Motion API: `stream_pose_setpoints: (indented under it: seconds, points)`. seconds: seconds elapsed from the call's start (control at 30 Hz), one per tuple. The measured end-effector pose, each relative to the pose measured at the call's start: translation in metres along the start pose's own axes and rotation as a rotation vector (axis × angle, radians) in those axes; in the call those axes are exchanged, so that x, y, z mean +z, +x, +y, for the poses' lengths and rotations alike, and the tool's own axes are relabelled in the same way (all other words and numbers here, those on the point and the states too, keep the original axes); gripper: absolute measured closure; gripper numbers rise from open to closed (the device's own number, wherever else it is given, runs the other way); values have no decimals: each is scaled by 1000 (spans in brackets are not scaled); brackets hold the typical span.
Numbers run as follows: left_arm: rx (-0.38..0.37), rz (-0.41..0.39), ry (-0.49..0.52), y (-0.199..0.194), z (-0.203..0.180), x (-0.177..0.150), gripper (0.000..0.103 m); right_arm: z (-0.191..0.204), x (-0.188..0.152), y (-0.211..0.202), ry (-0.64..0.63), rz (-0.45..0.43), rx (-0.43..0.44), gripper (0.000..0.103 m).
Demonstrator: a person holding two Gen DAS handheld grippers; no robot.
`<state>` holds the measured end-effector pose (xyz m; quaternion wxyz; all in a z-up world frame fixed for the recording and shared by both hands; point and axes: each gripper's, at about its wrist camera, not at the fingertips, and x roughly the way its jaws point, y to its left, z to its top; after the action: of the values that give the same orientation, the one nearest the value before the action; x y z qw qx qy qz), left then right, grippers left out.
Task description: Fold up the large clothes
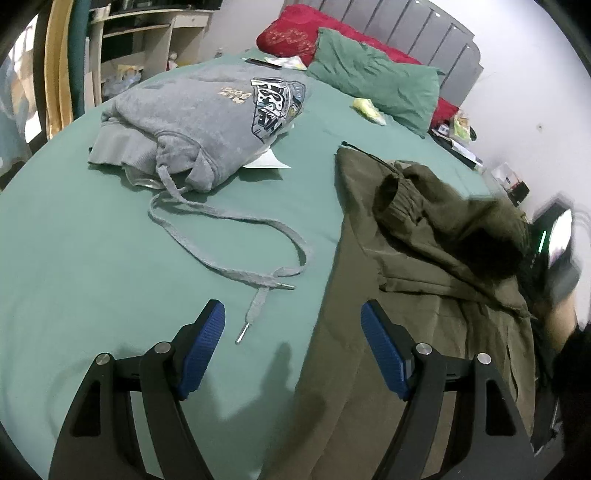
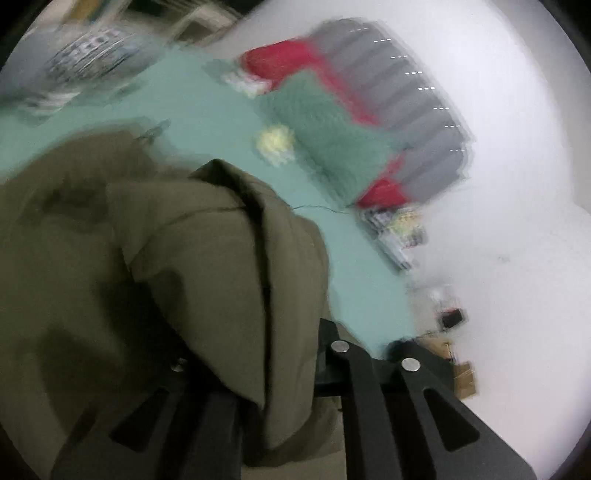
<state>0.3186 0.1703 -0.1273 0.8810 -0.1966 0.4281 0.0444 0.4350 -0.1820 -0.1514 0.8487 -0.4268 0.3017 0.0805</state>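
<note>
An olive garment (image 1: 424, 258) lies crumpled on the right part of the green bed sheet (image 1: 92, 258). Its ribbed cuff is bunched on top. My left gripper (image 1: 291, 314) hovers open over the sheet at the garment's left edge, with nothing between its blue pads (image 1: 205, 347). In the blurred right wrist view, the olive garment (image 2: 147, 258) is lifted and draped over my right gripper (image 2: 258, 350). A fold runs between its black fingers and hides the pads; it looks shut on the cloth.
A folded grey hoodie (image 1: 192, 110) lies at the back left, its drawstring (image 1: 236, 229) trailing toward my left gripper. A green pillow (image 1: 376, 85), a red pillow (image 1: 291, 33) and the grey headboard (image 1: 406, 26) are behind. Shelves (image 1: 147, 37) stand at the far left.
</note>
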Motion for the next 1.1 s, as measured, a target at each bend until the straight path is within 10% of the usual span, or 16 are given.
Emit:
stream_pose_setpoints:
  seconds: [0.1, 0.27, 0.5, 0.7, 0.87, 1.1]
  points:
    - [10, 5, 16, 1, 0, -5, 24, 51, -49, -6, -72, 84, 203, 46]
    - [18, 25, 9, 7, 3, -8, 24, 45, -74, -48, 25, 32, 283, 21]
    - [24, 28, 22, 13, -3, -9, 24, -25, -24, -66, 328, -128, 292, 19]
    - [30, 52, 48, 22, -9, -14, 24, -21, -4, 16, 674, 62, 286, 19]
    - [31, 55, 46, 23, -9, -11, 24, 64, 5, 27, 441, 96, 291, 20]
    - [9, 10, 82, 2, -25, -18, 24, 48, -15, -36, 486, -21, 324, 14]
